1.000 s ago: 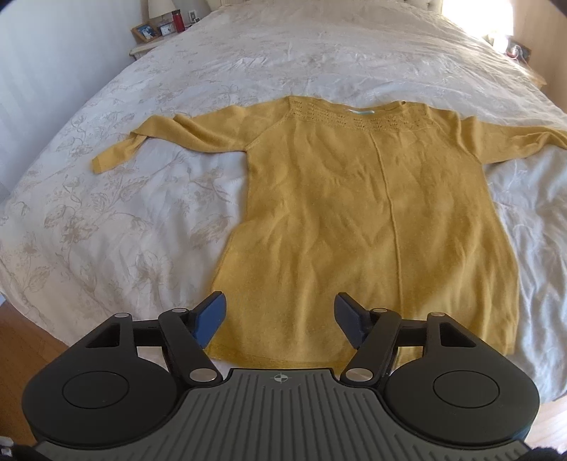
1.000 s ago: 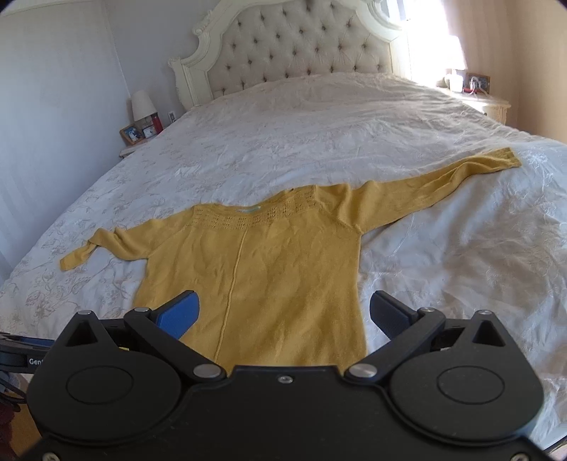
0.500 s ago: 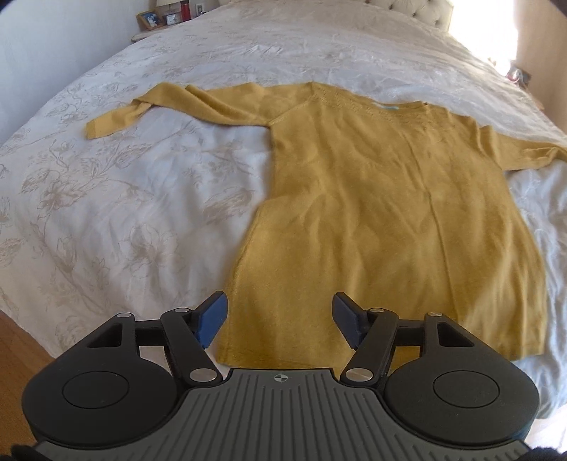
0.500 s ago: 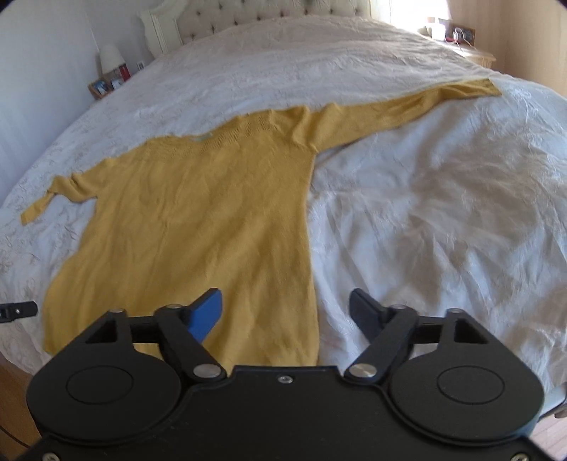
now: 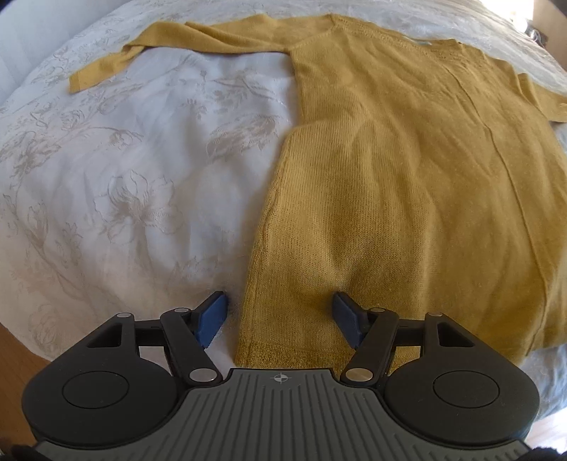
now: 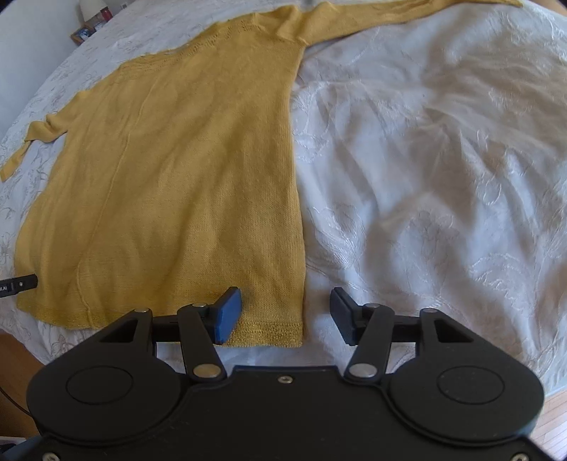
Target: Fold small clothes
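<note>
A mustard-yellow knit sweater point(image 5: 407, 184) lies flat on the bed, neck away from me, sleeves spread out; it also shows in the right wrist view point(image 6: 184, 166). My left gripper point(image 5: 280, 317) is open and straddles the sweater's bottom left hem corner point(image 5: 248, 354). My right gripper point(image 6: 283, 315) is open and straddles the bottom right hem corner point(image 6: 294, 337). Neither holds anything. The left sleeve point(image 5: 117, 60) ends in a cuff on the bedspread. The right sleeve point(image 6: 389, 14) runs off to the far right.
A white floral bedspread point(image 5: 117, 184) covers the bed, also seen in the right wrist view point(image 6: 443, 170). The bed's near edge drops to a wooden floor point(image 5: 14, 354). A nightstand with a picture frame point(image 6: 85, 30) stands far left. The left gripper's tip point(image 6: 17, 283) shows at the left edge.
Both grippers have moved down and forward to the sweater's bottom hem, each now straddling a corner. The jaws have stayed open. The sweater has not moved.
</note>
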